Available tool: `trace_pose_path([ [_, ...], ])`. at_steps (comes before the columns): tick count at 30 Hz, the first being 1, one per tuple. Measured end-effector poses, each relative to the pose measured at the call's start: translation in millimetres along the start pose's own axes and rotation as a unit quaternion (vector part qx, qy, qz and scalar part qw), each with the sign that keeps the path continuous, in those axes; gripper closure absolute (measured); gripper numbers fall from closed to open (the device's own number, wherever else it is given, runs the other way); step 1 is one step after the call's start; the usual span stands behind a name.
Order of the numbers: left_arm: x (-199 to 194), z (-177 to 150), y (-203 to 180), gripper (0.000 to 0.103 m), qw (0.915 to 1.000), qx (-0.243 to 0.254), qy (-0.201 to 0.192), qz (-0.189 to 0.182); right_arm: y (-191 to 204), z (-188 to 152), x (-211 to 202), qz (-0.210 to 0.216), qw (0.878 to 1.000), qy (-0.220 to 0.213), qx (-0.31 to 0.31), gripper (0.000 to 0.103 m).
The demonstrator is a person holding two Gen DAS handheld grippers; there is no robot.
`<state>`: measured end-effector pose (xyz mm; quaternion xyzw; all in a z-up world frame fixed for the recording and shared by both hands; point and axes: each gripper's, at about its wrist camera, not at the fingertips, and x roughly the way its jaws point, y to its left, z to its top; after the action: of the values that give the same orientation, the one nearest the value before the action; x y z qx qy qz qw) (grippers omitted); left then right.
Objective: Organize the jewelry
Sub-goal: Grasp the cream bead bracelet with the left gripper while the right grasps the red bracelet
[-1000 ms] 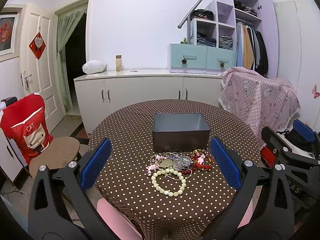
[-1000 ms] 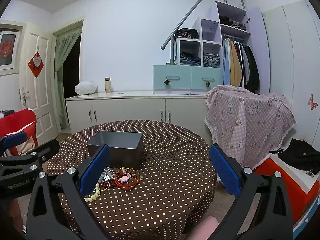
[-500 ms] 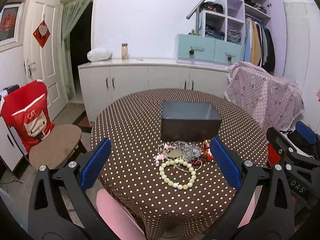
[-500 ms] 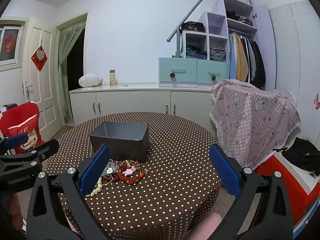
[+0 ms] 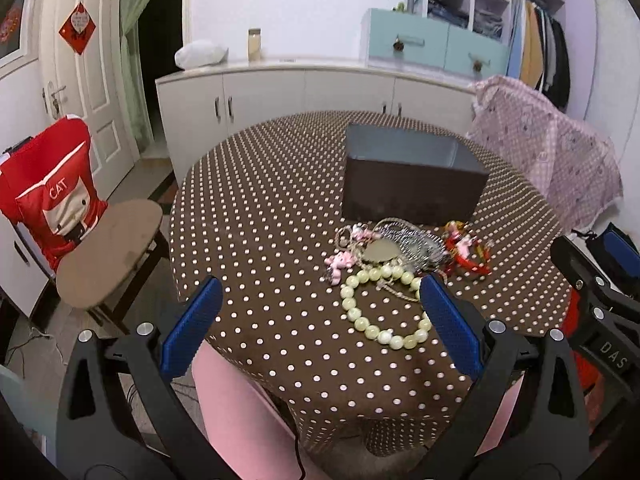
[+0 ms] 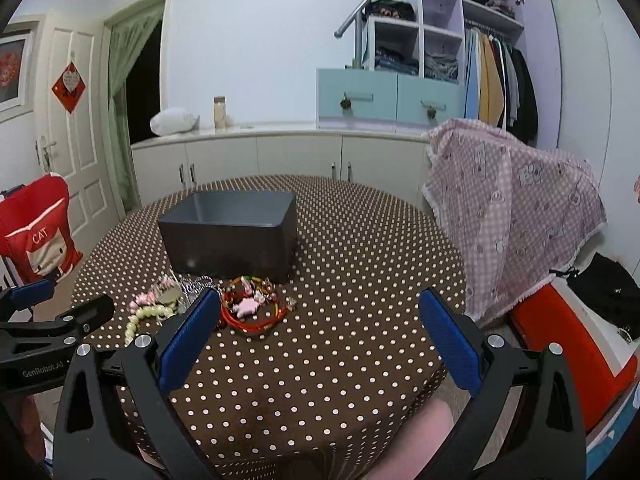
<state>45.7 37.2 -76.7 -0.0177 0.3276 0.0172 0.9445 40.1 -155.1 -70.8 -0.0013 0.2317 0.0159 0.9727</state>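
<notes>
Grippers first: left gripper [image 5: 320,300] and right gripper [image 6: 320,312] both spread wide, nothing held, hovering at the near table edge. Next out, pale bead bracelet [image 5: 382,304] lies flat on the dotted tablecloth [image 5: 260,220]; likely light, smooth, rolls, so pinch across one bead run. Behind it a tangle of silver chains [image 5: 408,240] and red corded bracelet [image 6: 250,312], touching; limp, will probably snag and drag neighbours. Farthest, dark box [image 5: 412,178], open-topped.
</notes>
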Motion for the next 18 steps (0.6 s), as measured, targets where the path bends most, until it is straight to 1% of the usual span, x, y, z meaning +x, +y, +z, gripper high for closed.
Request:
trace_pose_path([
  [4,10,-3,0,0.006,0.9999,0.001,0.013,0.01,2,-4,10,0.002,1.0,0.017,0.001,0.008],
  [6,17,-6,-2,0.006,0.9996,0.01,0.022,0.017,3,-5,16,0.004,1.0,0.026,0.001,0.008],
  [9,27,-10,-5,0.012,0.9987,0.013,0.043,0.023,4,-7,21,0.007,0.999,0.035,0.002,0.008],
  [10,30,-11,-5,0.018,0.9984,0.012,0.05,0.025,4,-8,23,0.007,0.999,0.038,0.003,0.008],
  [11,35,-13,-4,0.027,0.9976,0.013,0.061,0.03,4,-9,25,0.009,0.999,0.042,0.004,0.008],
  [12,39,-14,-3,0.03,0.9973,0.01,0.067,0.029,4,-9,26,0.009,0.999,0.044,0.004,0.008],
  [13,39,-15,-2,0.032,0.9978,0.005,0.06,0.027,3,-10,27,0.01,0.999,0.047,0.004,0.008],
  [15,38,-15,-3,0.046,0.9981,0.011,0.048,0.037,3,-12,31,0.01,0.999,0.05,0.004,0.008],
  [16,38,-15,-4,0.062,0.9983,0.014,0.045,0.035,3,-13,32,0.009,0.999,0.052,0.005,0.008],
  [17,37,-15,-4,0.074,0.9984,0.011,0.043,0.035,2,-13,34,0.011,0.998,0.055,0.006,0.008],
  [18,36,-14,-2,0.078,0.9984,0.003,0.043,0.038,2,-14,35,0.013,0.998,0.057,0.006,0.008],
])
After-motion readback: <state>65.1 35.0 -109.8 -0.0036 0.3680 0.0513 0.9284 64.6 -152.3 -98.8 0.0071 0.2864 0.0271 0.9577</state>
